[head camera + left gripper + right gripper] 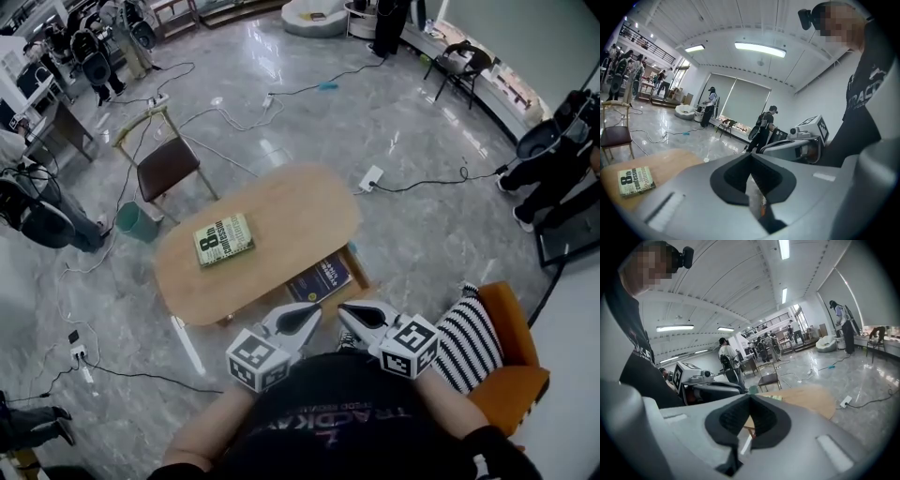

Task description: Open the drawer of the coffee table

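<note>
A dark shirt (347,422) fills the bottom of the head view, on the near side of the table (272,211). Just ahead of the shirt are the left gripper (307,317) and the right gripper (352,315), side by side with their tips toward the table's near edge. Each gripper view shows its fingers pressed together tip to tip, left (750,161) and right (749,401), clamped on no object. The table is an oval of pale wood on a glossy grey floor (309,103). An orange armchair (520,361) stands off the table's near right end, and a striped cushion (469,342) lies on its seat. A wooden chair (167,164) with a brown seat stands beyond the table's far left end. The drawer (362,272) stands out from under the table's near right edge, just ahead of the gripper tips, and a blue book (322,278) lies in it. A green book (223,240) lies flat on the table's left half. A teal bin (136,222) sits on the floor just off the table's left end, beside the chair's legs. A white power strip (370,178) with its cable lies on the floor past the table's far right end.
</note>
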